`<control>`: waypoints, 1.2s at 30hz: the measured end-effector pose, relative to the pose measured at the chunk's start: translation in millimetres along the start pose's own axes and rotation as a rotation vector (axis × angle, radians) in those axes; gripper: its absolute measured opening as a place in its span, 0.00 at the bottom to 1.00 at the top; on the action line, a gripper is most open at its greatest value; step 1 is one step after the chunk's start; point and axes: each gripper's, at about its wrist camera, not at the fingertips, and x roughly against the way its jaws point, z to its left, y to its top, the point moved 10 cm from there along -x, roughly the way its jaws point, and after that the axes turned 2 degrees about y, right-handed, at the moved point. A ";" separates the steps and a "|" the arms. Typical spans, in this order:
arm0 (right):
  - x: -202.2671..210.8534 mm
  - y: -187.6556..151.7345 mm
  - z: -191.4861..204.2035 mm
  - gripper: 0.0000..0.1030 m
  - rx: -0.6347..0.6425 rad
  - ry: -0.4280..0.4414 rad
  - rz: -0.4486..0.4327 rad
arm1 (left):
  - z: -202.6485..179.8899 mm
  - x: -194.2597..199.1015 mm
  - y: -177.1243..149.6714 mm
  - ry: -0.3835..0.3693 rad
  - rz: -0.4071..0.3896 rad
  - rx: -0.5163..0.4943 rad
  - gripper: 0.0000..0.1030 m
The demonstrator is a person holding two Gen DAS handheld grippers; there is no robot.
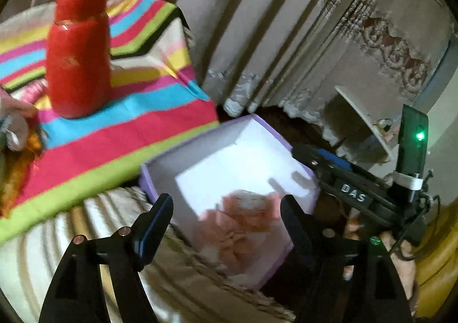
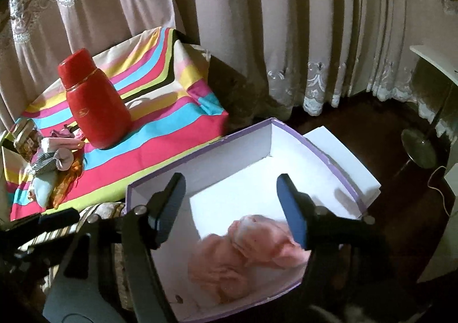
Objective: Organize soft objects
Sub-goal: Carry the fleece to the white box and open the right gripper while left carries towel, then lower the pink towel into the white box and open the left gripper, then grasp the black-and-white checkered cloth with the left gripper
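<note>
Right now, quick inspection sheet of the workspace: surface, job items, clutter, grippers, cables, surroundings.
Surface: striped cloth in pink, blue, green and yellow bands over a raised surface; pale ribbed fabric below it.
Job's things: pink garment lying loose inside the open purple-edged box; pile of small soft items at the cloth's left end.
Clutter: red flask upright on the cloth.
Grippers: left gripper open above the box; right gripper open above the garment; neither holds anything.
Cables: thin cable on the dark floor at right.
Surroundings: lace-trimmed curtains behind; round stand base on the floor.
</note>
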 end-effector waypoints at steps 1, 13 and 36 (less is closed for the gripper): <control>-0.3 -0.3 3.1 0.68 0.006 0.005 0.003 | 5.7 3.3 0.3 0.015 -0.007 -0.009 0.76; -4.9 -5.8 59.9 0.68 0.075 0.108 0.027 | 87.1 65.6 27.1 0.149 -0.136 -0.042 0.76; -40.0 -14.4 201.4 0.68 0.217 0.303 0.138 | 348.6 148.7 56.7 0.330 -0.303 0.483 0.65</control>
